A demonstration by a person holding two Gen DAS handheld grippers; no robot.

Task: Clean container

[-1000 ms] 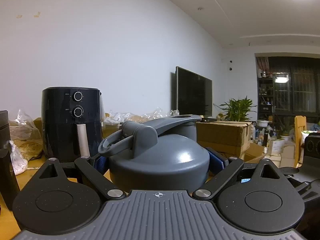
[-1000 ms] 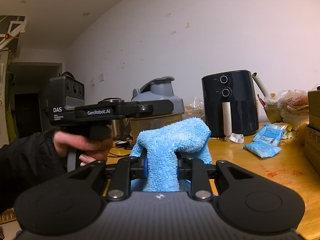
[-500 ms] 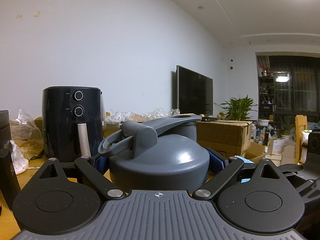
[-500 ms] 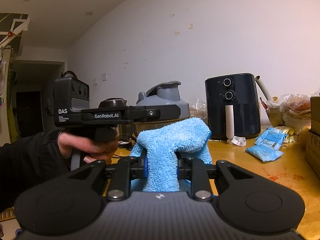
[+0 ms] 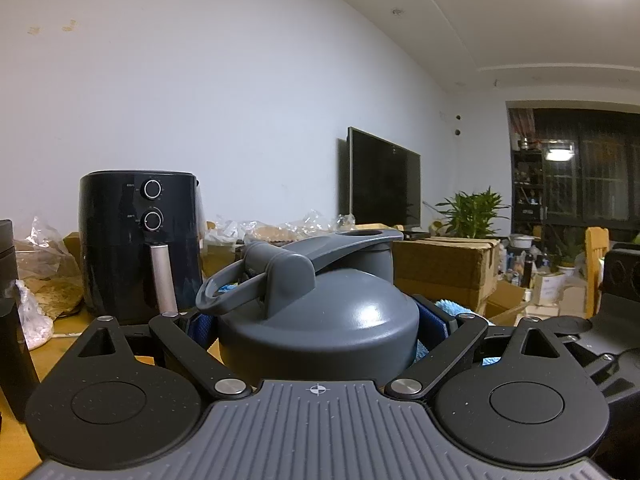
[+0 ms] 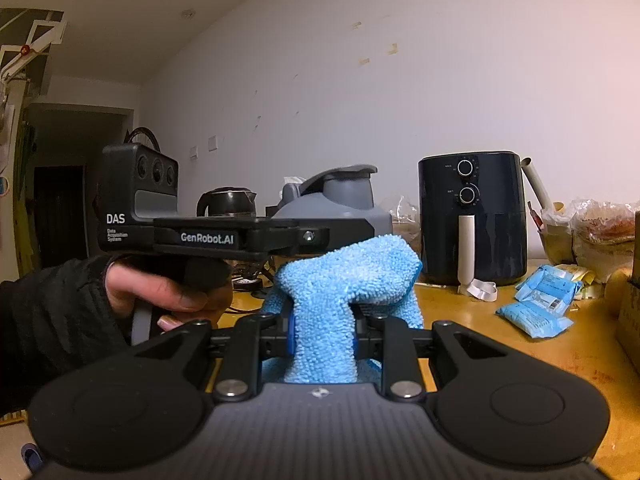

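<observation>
Right gripper: level, jaws drawn close, pinching a blue microfibre cloth. Cloth bunched above the pads, folds drooping to either side, lower end hanging below the jaws.

Left gripper: near level, slightly nose-down, jaws spread wide and clamped on either side of the grey container. Blue pads pressed against the container's flanks just under the domed lid. Container upright; flip cap raised, carry loop projecting to the left in the left wrist view.

Seen from the right wrist view: left gripper held out horizontally across the frame, body marked "GenRobot.AI" and "DAS", gripped from beneath by a hand in a dark sleeve, fingers curled round the handle. Container at the far end of that gripper, above the wooden table; base hidden, contact with table not determinable. Cloth just beside the container, apart or touching not determinable.

Beyond: black air fryer on the table, two dials, silver handle. Blue packets to its right in the right wrist view. Dark kettle behind the left gripper. Farther off: cardboard box, wall television, potted plant.
</observation>
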